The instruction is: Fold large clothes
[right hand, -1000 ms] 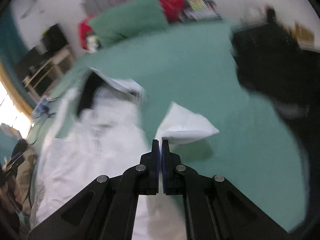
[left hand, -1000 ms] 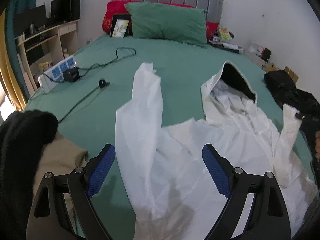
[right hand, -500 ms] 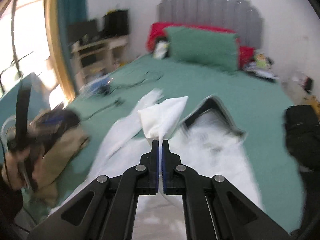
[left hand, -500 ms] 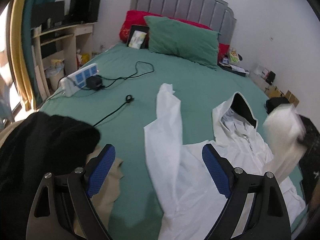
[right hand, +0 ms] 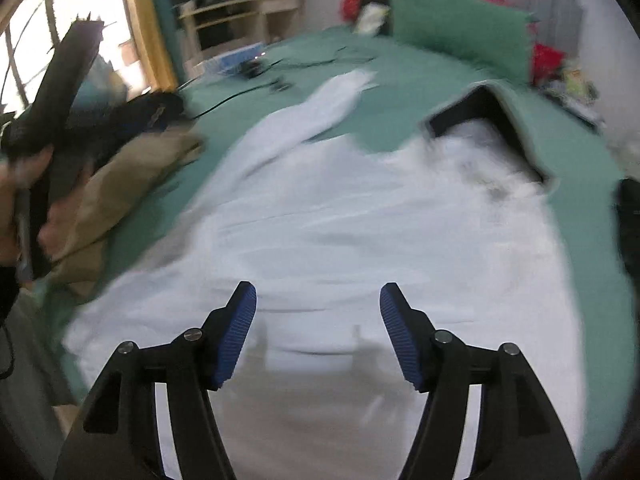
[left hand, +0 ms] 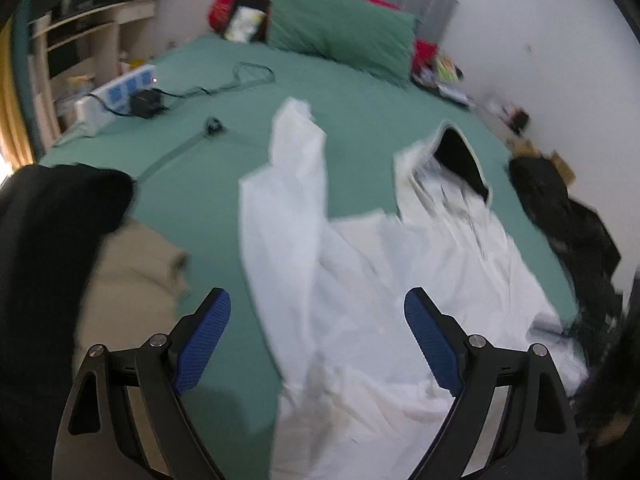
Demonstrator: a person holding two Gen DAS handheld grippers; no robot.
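A large white hooded jacket lies spread on the green bed, hood toward the pillows, one sleeve stretched up the bed. It fills the middle of the right wrist view. My left gripper is open and empty above the jacket's lower left part. My right gripper is open and empty above the jacket's body; the other sleeve lies folded over it.
A black garment and a beige one lie at the bed's left edge. A black garment lies at the right edge. A power strip with cables and a green pillow sit further up.
My right gripper carried the right sleeve across over the jacket's body, then opened and let it go. My left gripper stayed open; its view shifted slightly.
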